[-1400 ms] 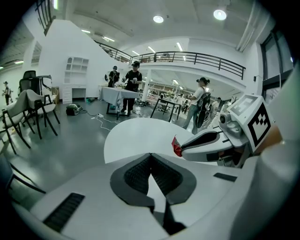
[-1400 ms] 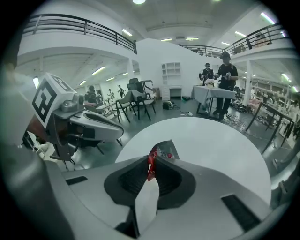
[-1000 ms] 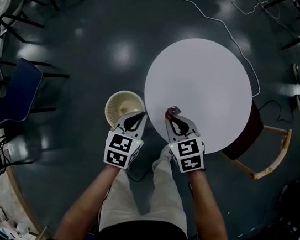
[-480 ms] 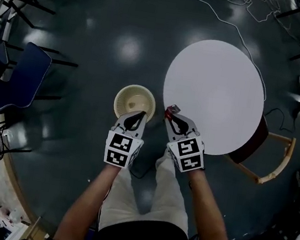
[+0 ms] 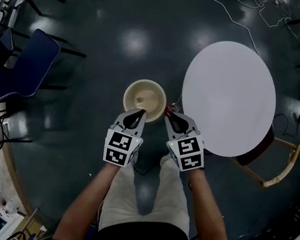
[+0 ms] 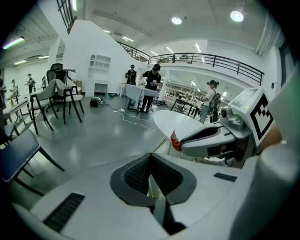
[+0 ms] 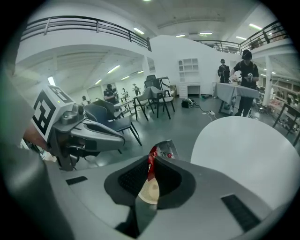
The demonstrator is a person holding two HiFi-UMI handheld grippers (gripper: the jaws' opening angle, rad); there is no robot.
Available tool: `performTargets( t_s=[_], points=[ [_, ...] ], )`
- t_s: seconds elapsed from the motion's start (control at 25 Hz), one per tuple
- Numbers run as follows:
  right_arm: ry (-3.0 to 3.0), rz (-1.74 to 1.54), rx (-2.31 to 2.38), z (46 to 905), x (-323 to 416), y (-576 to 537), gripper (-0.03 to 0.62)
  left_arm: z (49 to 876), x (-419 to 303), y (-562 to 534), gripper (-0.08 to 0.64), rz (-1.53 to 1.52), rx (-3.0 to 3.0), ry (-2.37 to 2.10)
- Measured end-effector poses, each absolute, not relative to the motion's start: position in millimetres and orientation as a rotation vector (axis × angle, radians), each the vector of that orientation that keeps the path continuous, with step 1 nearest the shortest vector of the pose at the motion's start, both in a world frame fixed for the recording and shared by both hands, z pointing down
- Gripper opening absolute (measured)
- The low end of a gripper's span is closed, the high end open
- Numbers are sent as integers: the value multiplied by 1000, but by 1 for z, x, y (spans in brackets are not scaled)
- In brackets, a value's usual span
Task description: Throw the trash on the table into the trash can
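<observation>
A red and silver wrapper sticks out of my right gripper, which is shut on it. That gripper hangs over the floor between the cream trash can and the round white table. In the right gripper view the wrapper is pinched in the gripper, with the can's cream rim below the jaws. My left gripper is shut and empty at the can's near rim. In the left gripper view its jaws meet, and the right gripper holds the wrapper beside them.
A blue chair stands left of the can. A wooden chair sits at the table's right, and cables trail over the dark floor beyond. People stand at a far table in the hall.
In the head view the table has slid right and the trash can has come under the gripper tips. The right gripper, still holding the wrapper, has left the table's edge for the can.
</observation>
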State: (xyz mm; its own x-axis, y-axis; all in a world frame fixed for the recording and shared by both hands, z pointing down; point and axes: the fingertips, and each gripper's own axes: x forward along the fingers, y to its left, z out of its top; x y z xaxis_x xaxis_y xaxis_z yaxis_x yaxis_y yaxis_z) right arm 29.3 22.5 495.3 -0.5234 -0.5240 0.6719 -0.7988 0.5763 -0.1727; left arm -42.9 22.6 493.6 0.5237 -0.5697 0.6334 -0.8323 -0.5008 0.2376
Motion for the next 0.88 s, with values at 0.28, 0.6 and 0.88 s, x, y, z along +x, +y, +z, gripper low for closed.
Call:
performTargets(
  t_s=[0.28,0.6,0.88],
  points=[
    [-2247,648,1028,514,-8,21,54,512,-80,25,15,652,2216,-1158],
    [-2234,680,1005,547,-37,23,54,541,-111,31,15,655,2180,-1164],
    [-2220,684,967,582,-55,16,54,579,-123,30,15,670,2158,-1152]
  ],
)
